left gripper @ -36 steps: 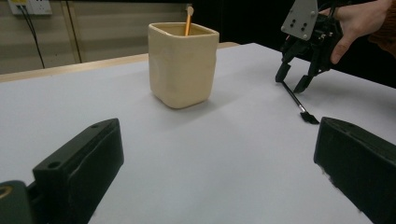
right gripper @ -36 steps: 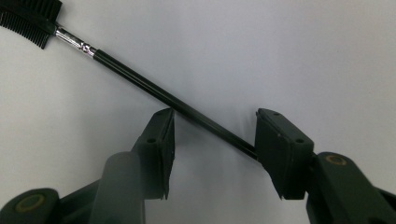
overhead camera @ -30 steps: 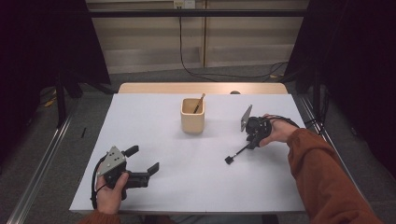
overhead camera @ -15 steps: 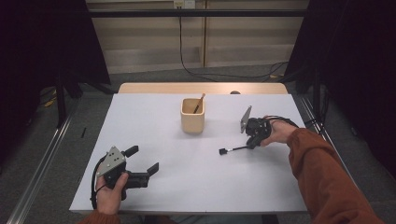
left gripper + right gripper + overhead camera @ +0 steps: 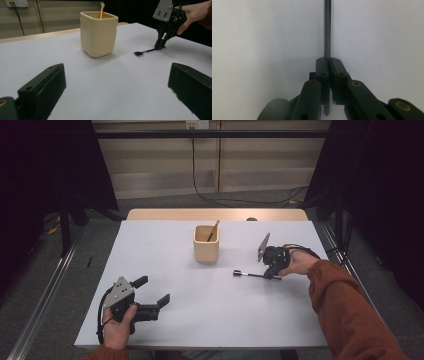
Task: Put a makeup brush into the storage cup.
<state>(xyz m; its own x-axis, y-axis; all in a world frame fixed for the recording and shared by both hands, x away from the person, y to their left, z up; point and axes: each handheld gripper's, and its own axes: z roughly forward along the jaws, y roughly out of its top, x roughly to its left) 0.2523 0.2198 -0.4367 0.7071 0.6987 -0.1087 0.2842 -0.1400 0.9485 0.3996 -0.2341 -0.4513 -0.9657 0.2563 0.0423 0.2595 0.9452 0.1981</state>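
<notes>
A: What's the biggest thing here?

B: The table [image 5: 165,245], with a white top and a bare wooden strip along its far edge.

A: And on it?

B: A cream cup [image 5: 206,244] stands upright near the middle, toward the far side. A thin wooden stick [image 5: 213,230] leans inside it, its tip above the rim.

A: Where are the hands?

B: The left gripper [image 5: 152,292] is at the near left corner, held just over the table top. Its jaws are spread wide with nothing between them; in the left gripper view they frame the cup [image 5: 99,33] from afar.

A: The right one?

B: The right gripper [image 5: 270,274] is right of the cup, tilted down to the table, at the end of an orange sleeve [image 5: 350,312]. Its jaws are clamped on a thin black rod [image 5: 250,274].

A: Where does the rod lie?

B: Low over the table, running from the jaws leftward, its small blocky end [image 5: 236,272] near the cup's base but apart from it. In the right gripper view the rod [image 5: 327,30] runs straight out from the closed jaws.
</notes>
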